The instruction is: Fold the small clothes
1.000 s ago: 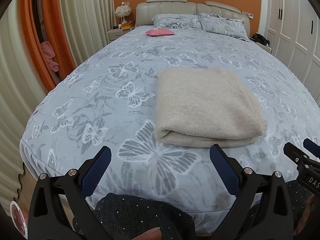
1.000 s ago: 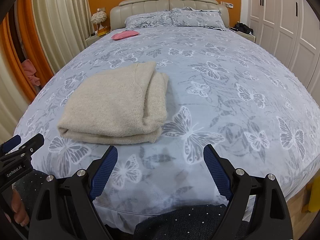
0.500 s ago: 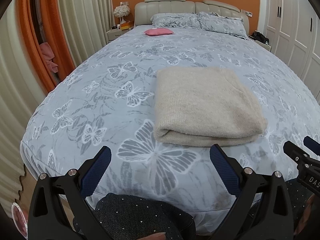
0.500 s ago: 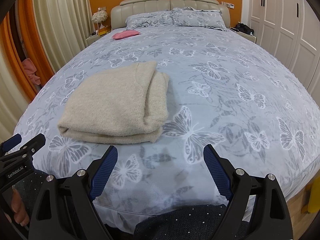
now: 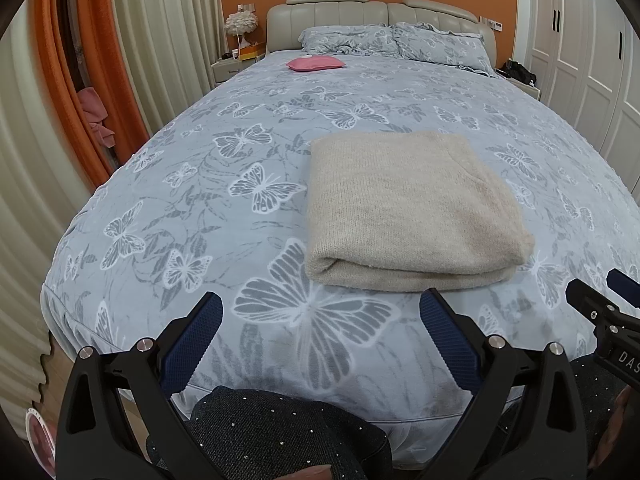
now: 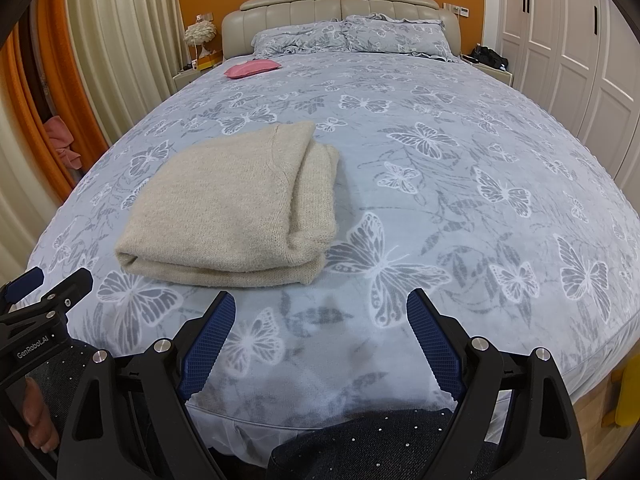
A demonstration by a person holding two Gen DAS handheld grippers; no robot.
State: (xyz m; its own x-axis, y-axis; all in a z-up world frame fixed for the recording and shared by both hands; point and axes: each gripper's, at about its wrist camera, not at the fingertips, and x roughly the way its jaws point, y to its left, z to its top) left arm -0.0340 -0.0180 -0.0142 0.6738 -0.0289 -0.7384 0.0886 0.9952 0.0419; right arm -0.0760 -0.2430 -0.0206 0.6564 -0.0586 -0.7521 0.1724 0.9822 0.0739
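A beige knit sweater is seen folded into a thick rectangle, its rounded fold facing the near edge of the bed; open bedspread lies all round it, widest at the right; the left gripper is held wide and empty just near of the sweater, apart from it; the right gripper is likewise spread wide, near and right of it.

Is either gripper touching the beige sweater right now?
No, the left gripper and right gripper both hang open short of the folded beige sweater.
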